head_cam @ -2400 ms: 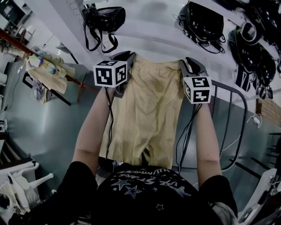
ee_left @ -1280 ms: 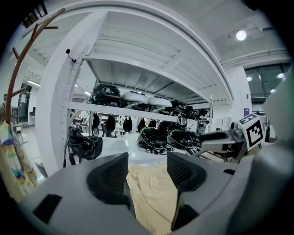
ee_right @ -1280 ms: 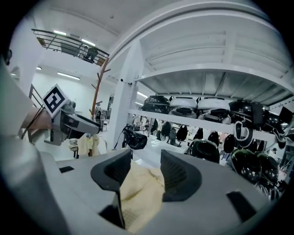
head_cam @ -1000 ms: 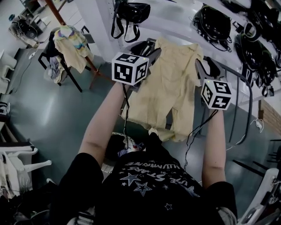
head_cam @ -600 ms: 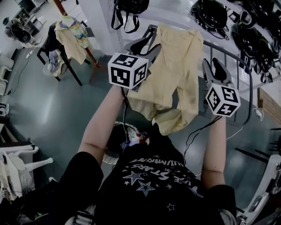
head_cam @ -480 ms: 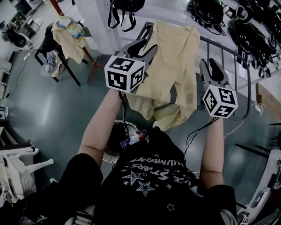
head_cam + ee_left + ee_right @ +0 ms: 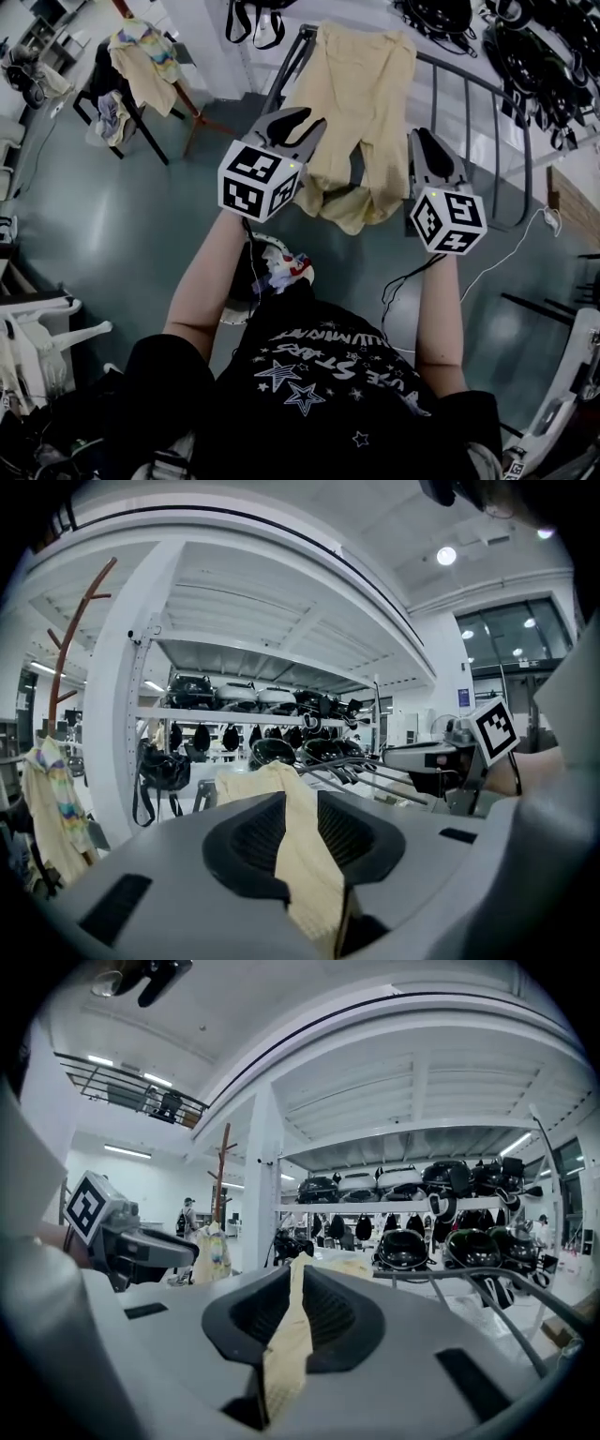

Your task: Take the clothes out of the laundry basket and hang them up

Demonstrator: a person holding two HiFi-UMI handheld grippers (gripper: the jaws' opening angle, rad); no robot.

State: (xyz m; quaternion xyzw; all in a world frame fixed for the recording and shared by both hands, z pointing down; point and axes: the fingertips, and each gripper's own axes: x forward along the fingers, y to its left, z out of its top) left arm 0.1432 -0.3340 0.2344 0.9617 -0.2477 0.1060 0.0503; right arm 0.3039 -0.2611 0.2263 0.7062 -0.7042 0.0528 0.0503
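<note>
Far left, a pale patterned top [image 7: 141, 58] hangs on the coat stand, well clear of the action. Down near the person's body sits the laundry basket [image 7: 242, 292], with a few coloured pieces showing inside.

Now the left gripper [image 7: 291, 124]: its jaws are closing, and its own view shows a fold of the yellow garment [image 7: 361, 75] pinched right between the dark pads. It has cloth, no question.

The garment itself is the centre of play. It is draped over the top rail of the metal rack [image 7: 431, 1275], and its long axis runs from that rail back down towards the person. The lower end is bunched in a loose wad between the two grippers (not hanging flat at all).

On the right, the right gripper [image 7: 424, 141] is closing too, with a thin strip of the same yellow cloth squeezed between its pads.

So here is what the next move turns on. The cloth lies ahead of and above both claws, one on each side edge and about level with each other, so neither is clearly nearer. I reckon an even pull outwards and downwards from both would smooth that bunched hem. A lopsided tug could drag the whole piece off the rail.
</note>
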